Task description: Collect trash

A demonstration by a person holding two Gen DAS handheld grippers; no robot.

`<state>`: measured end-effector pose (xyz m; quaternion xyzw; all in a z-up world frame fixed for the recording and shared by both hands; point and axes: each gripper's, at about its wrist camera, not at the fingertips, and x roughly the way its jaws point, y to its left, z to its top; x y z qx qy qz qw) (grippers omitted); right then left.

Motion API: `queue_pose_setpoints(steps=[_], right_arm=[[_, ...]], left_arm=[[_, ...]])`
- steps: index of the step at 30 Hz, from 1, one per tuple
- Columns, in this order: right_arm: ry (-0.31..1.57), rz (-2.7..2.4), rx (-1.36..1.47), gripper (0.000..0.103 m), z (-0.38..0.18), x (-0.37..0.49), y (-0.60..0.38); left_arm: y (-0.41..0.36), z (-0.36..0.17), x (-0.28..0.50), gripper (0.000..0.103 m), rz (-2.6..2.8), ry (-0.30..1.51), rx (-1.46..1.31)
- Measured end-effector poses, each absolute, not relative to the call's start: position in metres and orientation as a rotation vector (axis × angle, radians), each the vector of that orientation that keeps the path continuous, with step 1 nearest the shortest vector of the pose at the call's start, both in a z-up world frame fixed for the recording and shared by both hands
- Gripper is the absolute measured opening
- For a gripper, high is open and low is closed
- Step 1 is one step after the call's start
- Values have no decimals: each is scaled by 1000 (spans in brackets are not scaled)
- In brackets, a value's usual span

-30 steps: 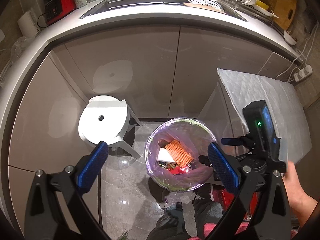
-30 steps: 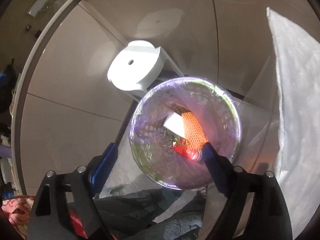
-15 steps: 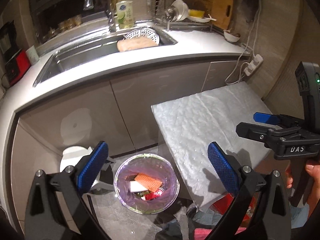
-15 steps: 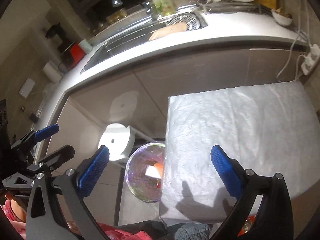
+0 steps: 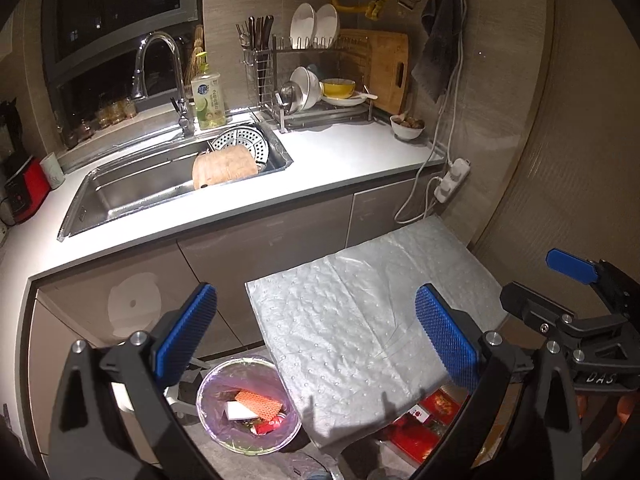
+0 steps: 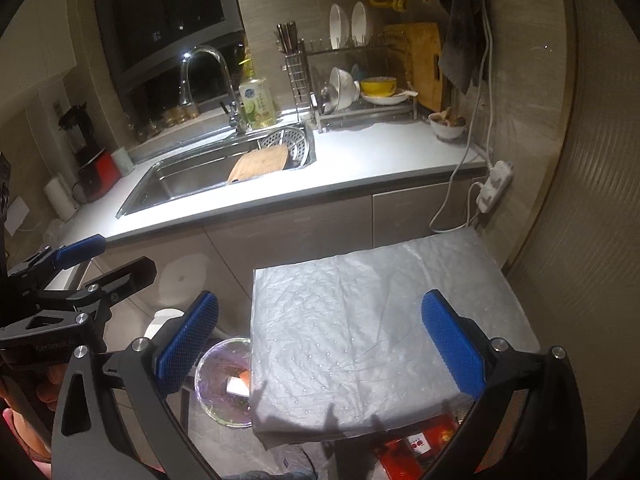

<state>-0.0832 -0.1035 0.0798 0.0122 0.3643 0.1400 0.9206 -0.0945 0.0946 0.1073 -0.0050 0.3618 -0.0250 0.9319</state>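
At your far left, a red appliance and a pale cup stand on the white counter. The steel sink is set into that counter, with a tall tap behind it, a bottle of dish soap beside the tap, and a wooden board leaning inside against a round metal strainer. Further right a dish rack holds plates and bowls, with a cutting board propped behind it and a small bowl at the counter's end. A dark cloth hangs on the wall above, and a white power strip dangles off the counter's right corner.

Below, near the cabinet fronts, the trash bin sits on the floor, lined with a clear bag; the trash is already inside: an orange mesh piece, white paper and a red wrapper. Just right of it stands a low table draped in a grey dimpled cloth, its top bare.

Your left tongs gape wide with nothing between the pads, over the gap between bin and table. Your right tongs are spread fully too, having just finished widening, empty above the cloth.
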Motion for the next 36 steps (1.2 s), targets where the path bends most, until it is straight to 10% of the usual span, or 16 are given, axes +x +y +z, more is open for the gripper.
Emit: queue_pose_setpoints(steps=[36], right_arm=[[584, 351, -11, 101, 137, -231, -220]], left_arm=[[-36, 147, -243, 95, 123, 617, -30]])
